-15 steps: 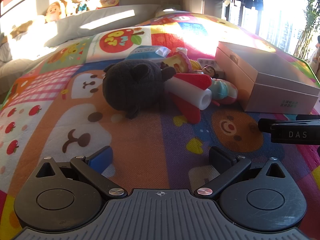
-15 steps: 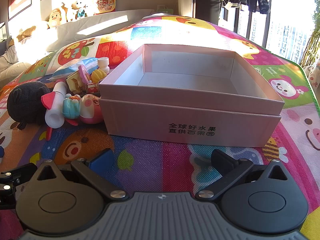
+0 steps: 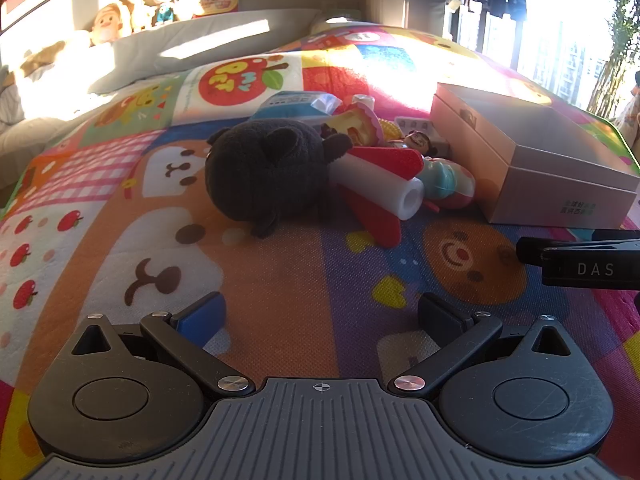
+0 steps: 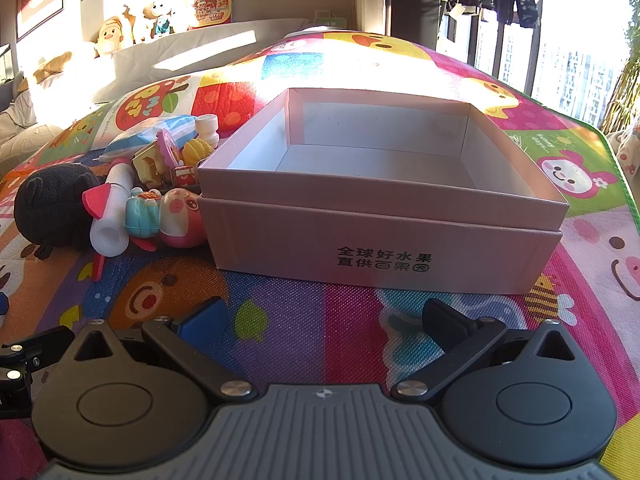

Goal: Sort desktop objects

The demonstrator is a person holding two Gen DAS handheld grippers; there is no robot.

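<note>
A pile of toys lies on a colourful play mat: a black plush [image 3: 268, 172] [image 4: 52, 204], a white foam tube with red fins [image 3: 380, 188] [image 4: 110, 216], a pink and teal egg-shaped toy [image 3: 448, 184] [image 4: 176, 216], a blue and white packet [image 3: 296, 102] [image 4: 156, 132] and small figures. An open, empty pink cardboard box [image 3: 532, 156] [image 4: 384, 200] stands right of the pile. My left gripper [image 3: 320, 316] is open and empty, short of the plush. My right gripper [image 4: 320, 316] is open and empty in front of the box.
The play mat [image 3: 280, 280] covers the whole surface. A grey cushion [image 3: 200, 44] and stuffed dolls [image 3: 132, 16] line the far wall. Windows stand at the right. The right gripper's side shows at the left wrist view's right edge [image 3: 580, 264].
</note>
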